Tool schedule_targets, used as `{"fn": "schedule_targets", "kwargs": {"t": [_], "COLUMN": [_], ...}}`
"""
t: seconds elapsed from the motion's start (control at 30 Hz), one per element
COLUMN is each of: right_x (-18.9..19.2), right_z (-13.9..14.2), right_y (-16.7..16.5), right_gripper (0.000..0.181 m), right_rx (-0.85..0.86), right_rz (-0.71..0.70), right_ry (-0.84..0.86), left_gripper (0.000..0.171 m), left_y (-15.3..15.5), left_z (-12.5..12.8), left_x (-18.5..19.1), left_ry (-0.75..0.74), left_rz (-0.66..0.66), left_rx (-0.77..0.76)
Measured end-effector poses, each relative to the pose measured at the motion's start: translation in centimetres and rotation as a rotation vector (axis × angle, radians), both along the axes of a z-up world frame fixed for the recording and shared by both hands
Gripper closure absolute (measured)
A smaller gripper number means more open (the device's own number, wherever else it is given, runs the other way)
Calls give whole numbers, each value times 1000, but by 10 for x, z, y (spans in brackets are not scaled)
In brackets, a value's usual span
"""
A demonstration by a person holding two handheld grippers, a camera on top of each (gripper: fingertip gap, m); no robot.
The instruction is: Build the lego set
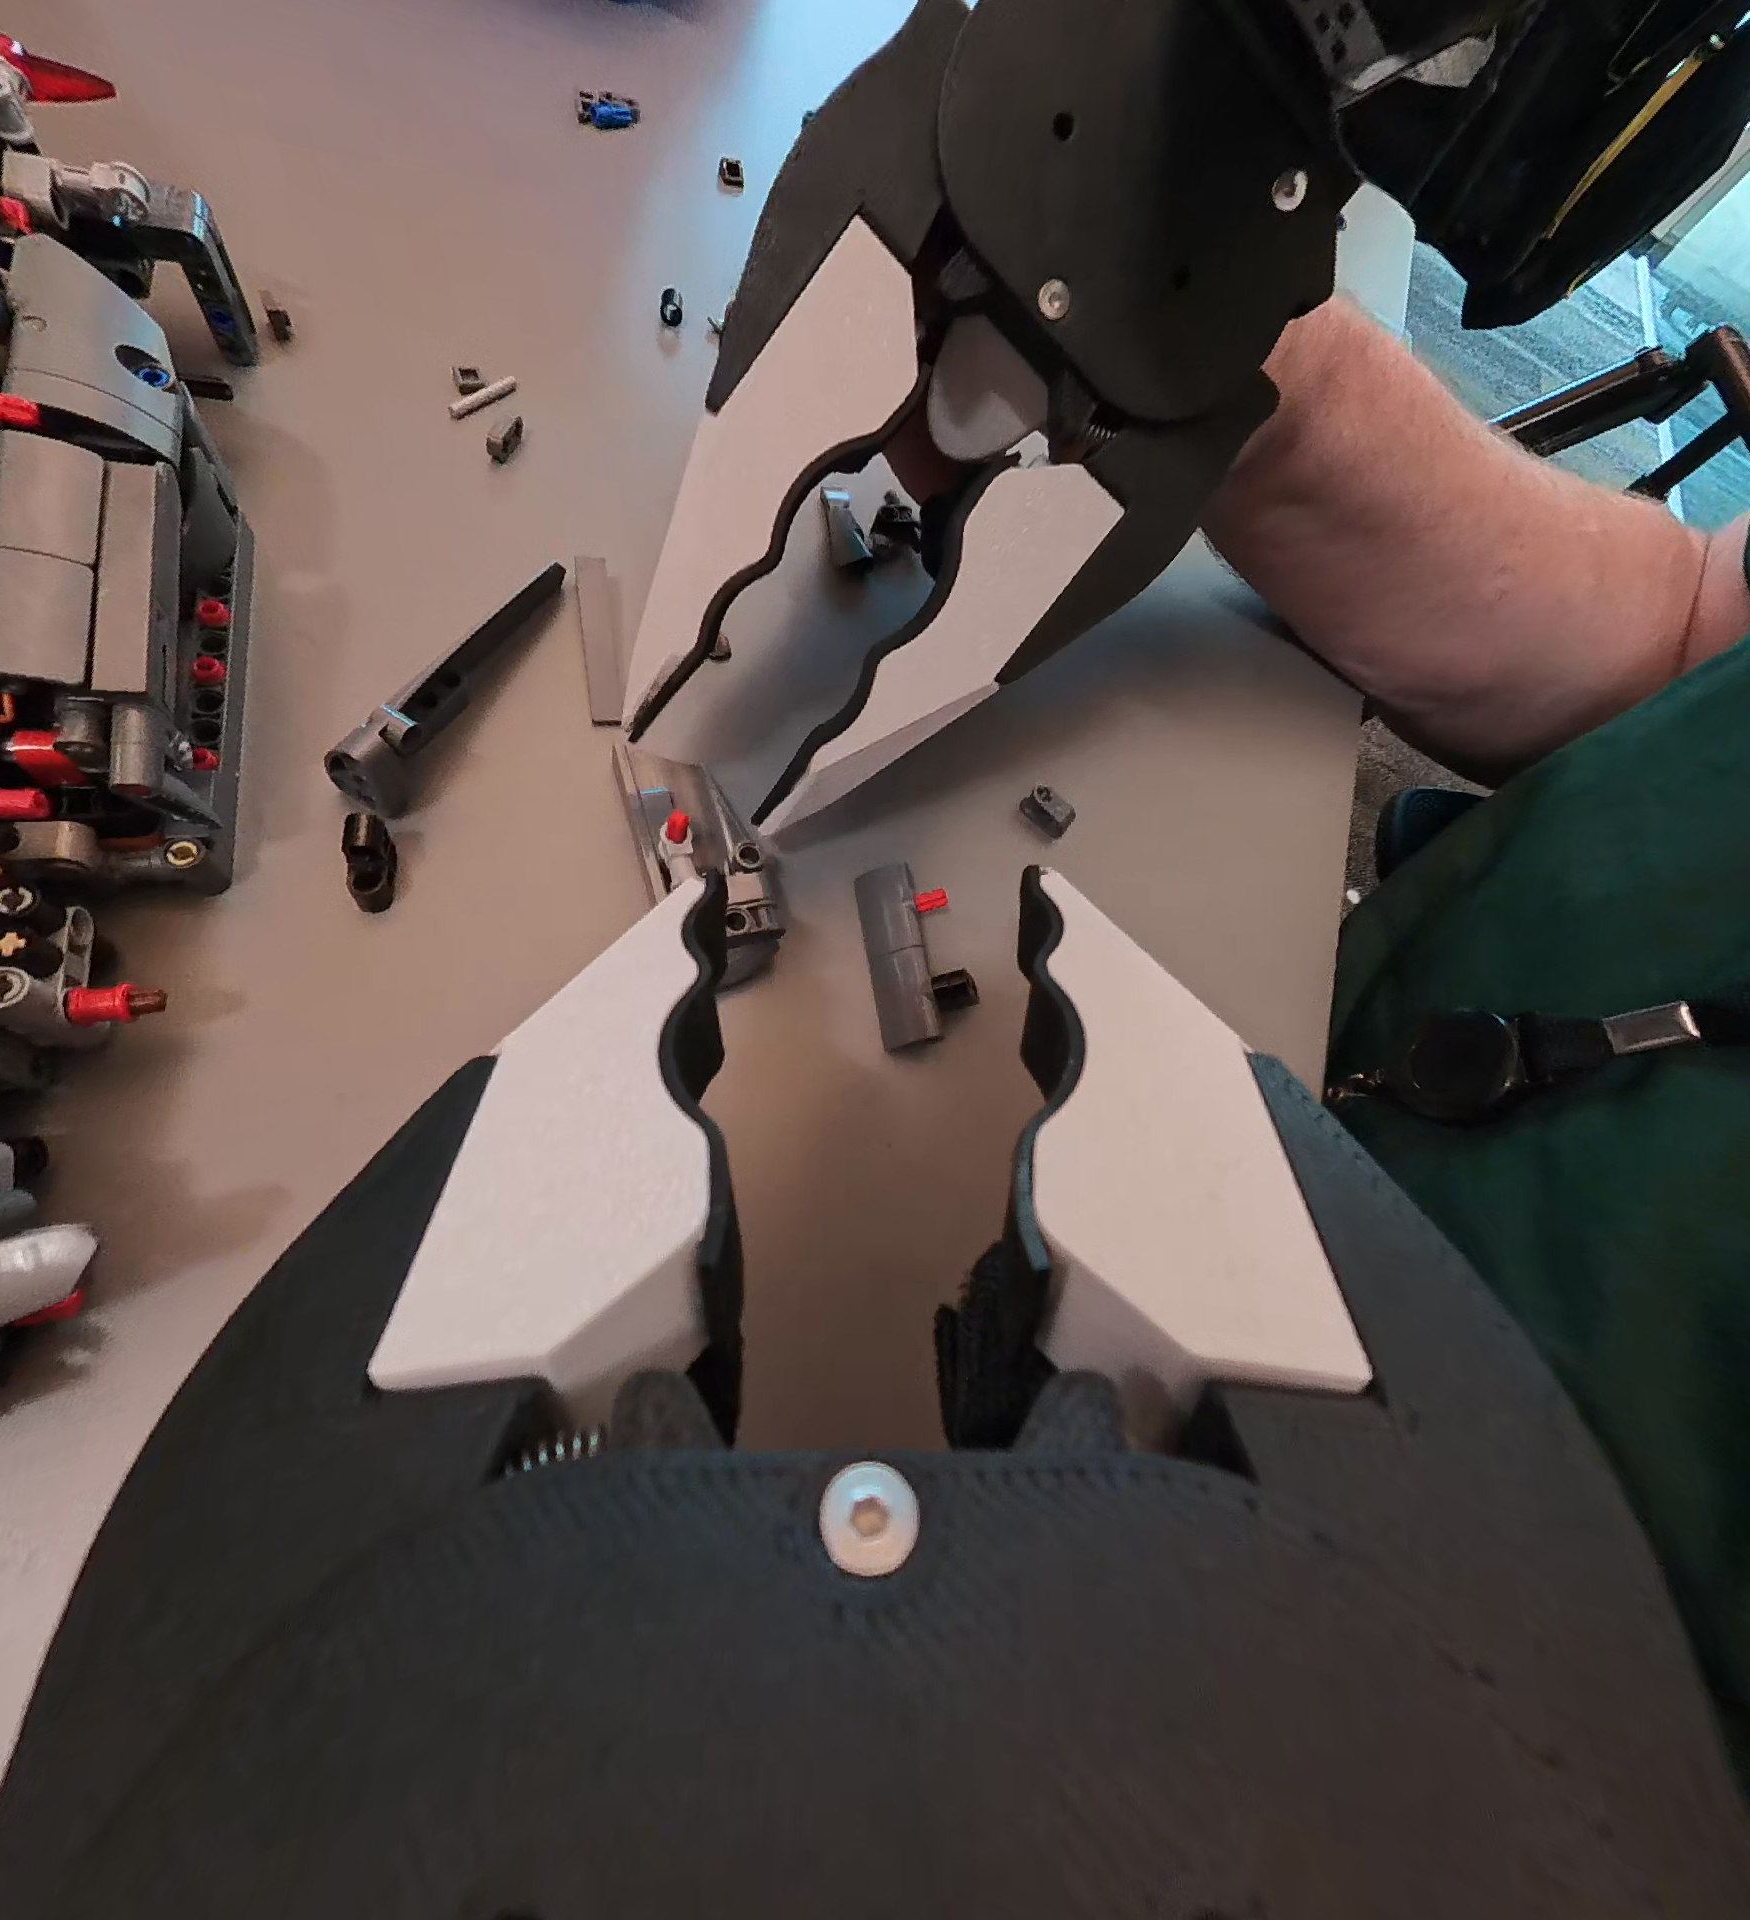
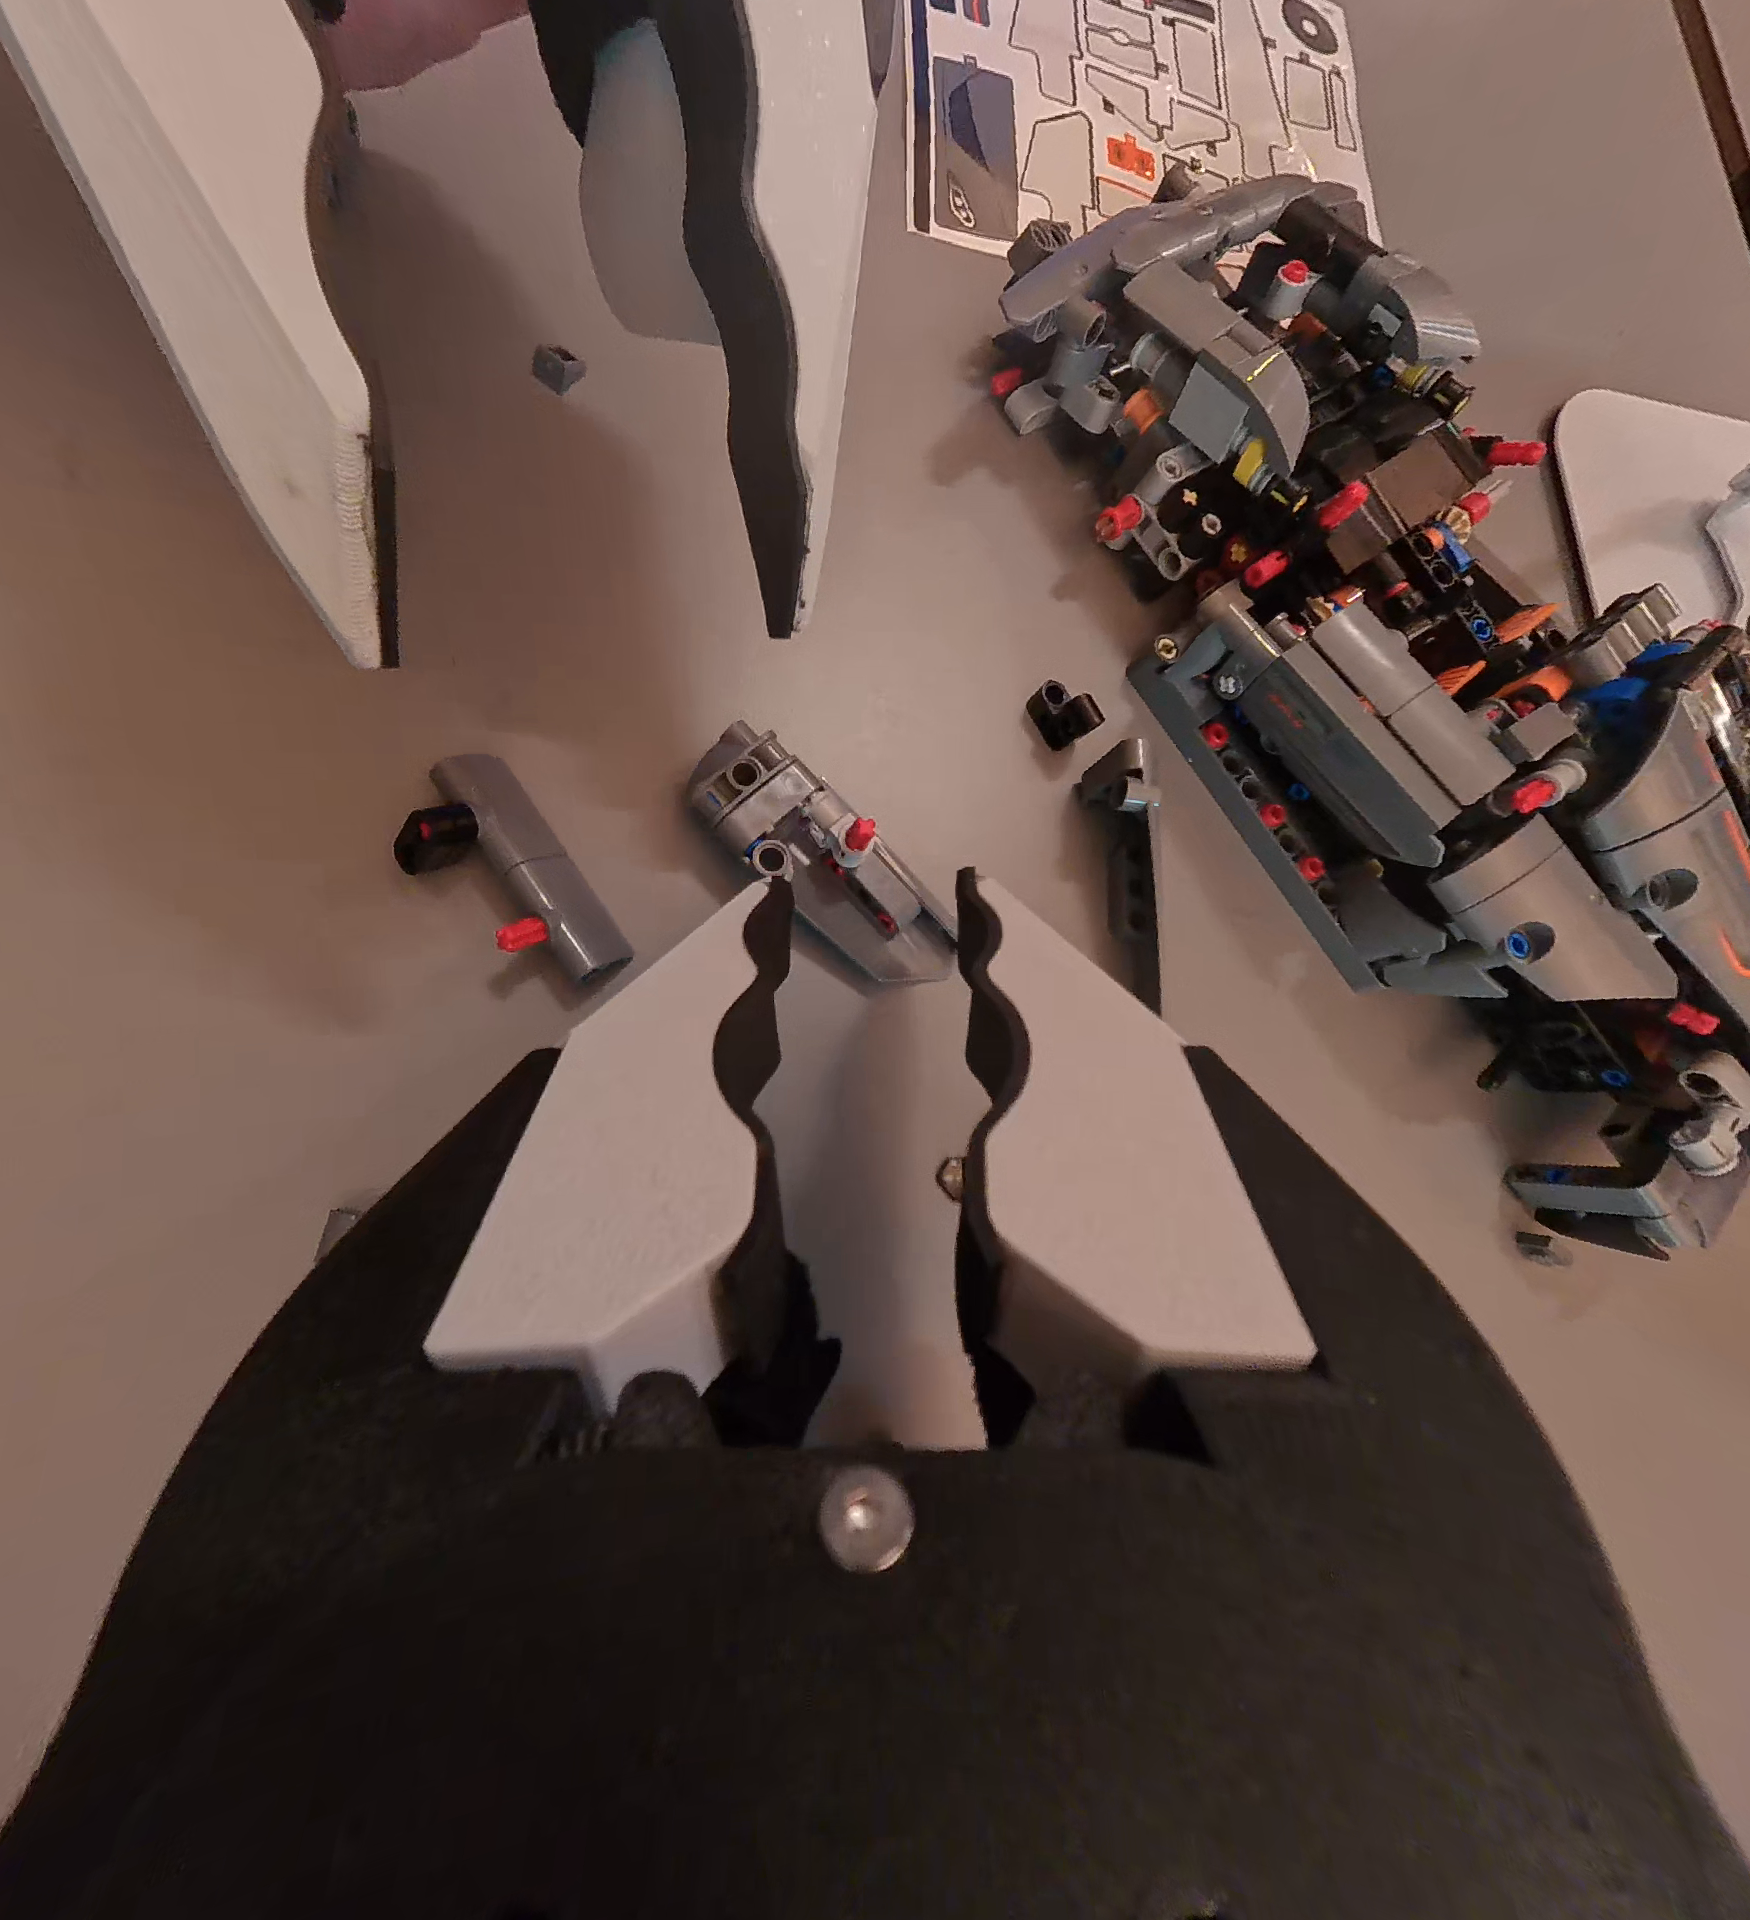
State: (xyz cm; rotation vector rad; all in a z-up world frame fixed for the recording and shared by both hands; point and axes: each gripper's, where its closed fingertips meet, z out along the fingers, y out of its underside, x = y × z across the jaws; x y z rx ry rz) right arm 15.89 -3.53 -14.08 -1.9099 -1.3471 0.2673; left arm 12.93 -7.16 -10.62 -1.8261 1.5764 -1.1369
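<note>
Both grippers are spread wide with nothing in them. The left gripper (image 1: 866, 883) and the right gripper (image 2: 871, 883) hang over the table (image 1: 497, 187), tips pointing at each other near its edge by the person's green shirt (image 1: 1598, 935). Between them lies a small grey sub-assembly (image 2: 809, 842) with a red pin, and just beside it a grey tube piece (image 2: 528, 862). The big half-built lego model (image 2: 1422, 665) sits farther in from that edge, next to the sticker sheet (image 2: 1131, 104).
</note>
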Motion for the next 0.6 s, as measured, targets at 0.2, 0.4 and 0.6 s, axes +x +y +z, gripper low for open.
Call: {"fn": "schedule_targets", "kwargs": {"t": [0.2, 0.4, 0.6], "right_x": [5, 6, 6], "right_z": [6, 13, 18], "right_y": [2, 0, 0], "right_gripper": [151, 150, 150], "right_rx": [13, 17, 24], "right_rz": [-15, -10, -6], "right_ry": [18, 51, 77], "left_gripper": [118, 119, 120], "left_y": [0, 2, 2], "left_z": [-1, 0, 0], "left_x": [-1, -2, -2], "left_ry": [7, 4, 7], "left_rz": [1, 6, 7], "left_rx": [6, 9, 11]}}
